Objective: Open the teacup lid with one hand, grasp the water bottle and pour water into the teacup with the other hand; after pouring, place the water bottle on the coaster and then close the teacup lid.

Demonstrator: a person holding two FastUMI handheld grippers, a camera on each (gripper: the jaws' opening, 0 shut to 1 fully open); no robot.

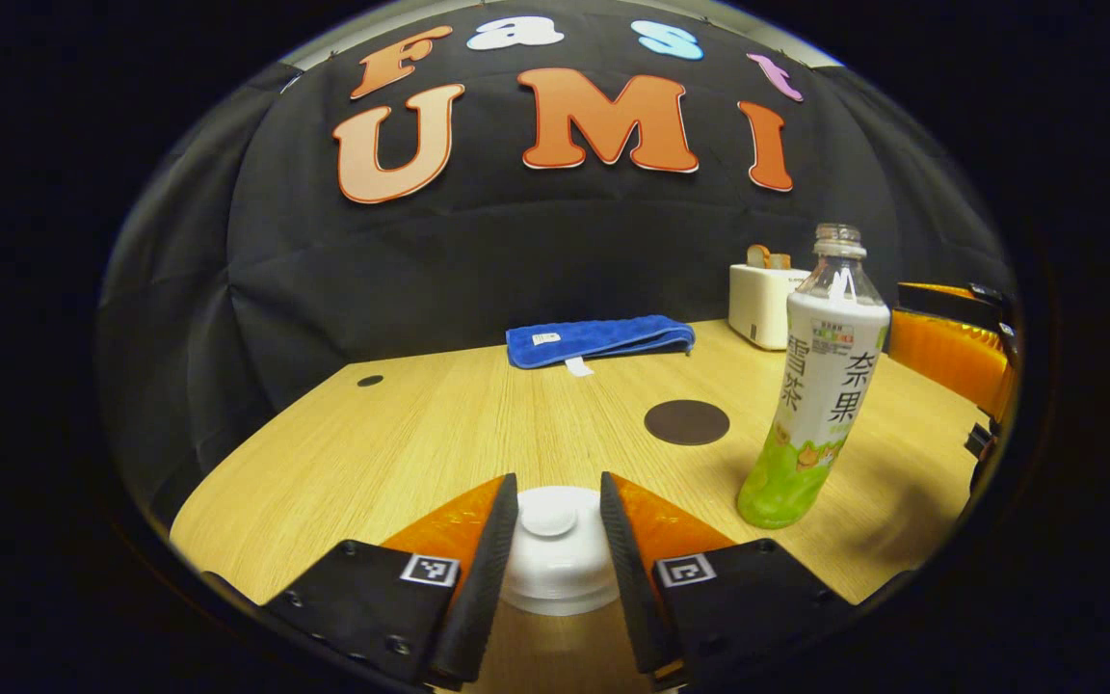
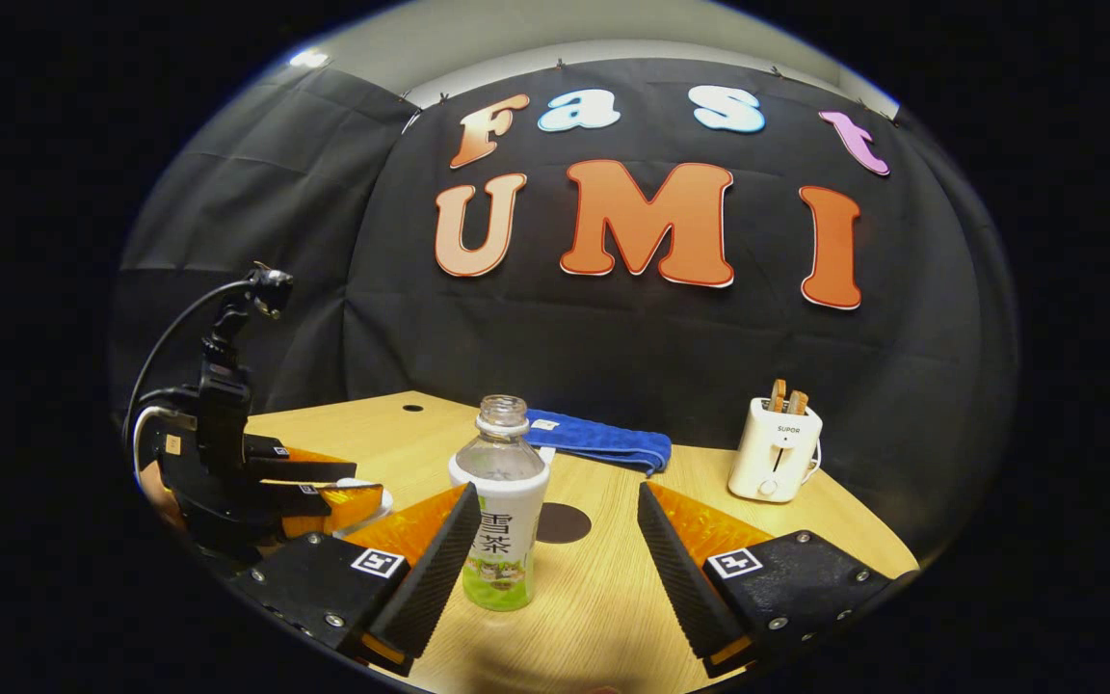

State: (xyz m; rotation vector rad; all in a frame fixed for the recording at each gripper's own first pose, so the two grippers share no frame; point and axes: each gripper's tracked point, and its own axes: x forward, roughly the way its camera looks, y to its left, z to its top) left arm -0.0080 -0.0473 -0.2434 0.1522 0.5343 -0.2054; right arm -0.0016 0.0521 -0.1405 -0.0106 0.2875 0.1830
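The left gripper (image 1: 558,525) straddles the white domed teacup lid (image 1: 555,559) at the near table (image 1: 401,434) edge; finger contact cannot be confirmed. The right gripper (image 2: 555,540) is spread wide, approaching the uncapped clear plastic water bottle (image 2: 502,511). The round dark coaster (image 1: 687,422) waits beyond.

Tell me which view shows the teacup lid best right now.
The left gripper view: the white teacup lid sits close up between the left tongs, knob and dome plain. In the right gripper view it is a small white sliver at those tongs, far off at the left edge.
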